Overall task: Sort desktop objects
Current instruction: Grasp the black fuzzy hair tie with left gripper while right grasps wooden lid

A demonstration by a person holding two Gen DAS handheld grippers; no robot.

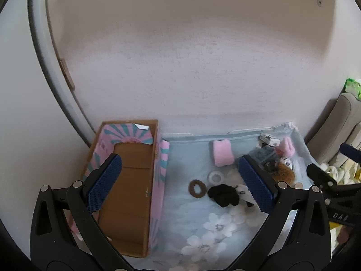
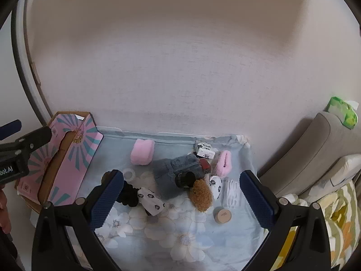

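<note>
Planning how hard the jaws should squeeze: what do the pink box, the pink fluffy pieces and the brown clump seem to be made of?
Pink box: corrugated cardboard, judging by its plain brown inside with fold creases and matte printed outside. Pink fluffy pieces: soft plush or fleece, with a fuzzy, matte pile. Brown clump: looks like shaggy faux fur or fibre; too blurred to be sure.

Floral blue cloth [image 2: 180, 237] across the frame's lower centre

Cardboard box [image 2: 67, 162] lower left; pink pouch [image 2: 142, 152], brown puff [image 2: 202, 194], round cap [image 2: 222, 214] centre.
</note>
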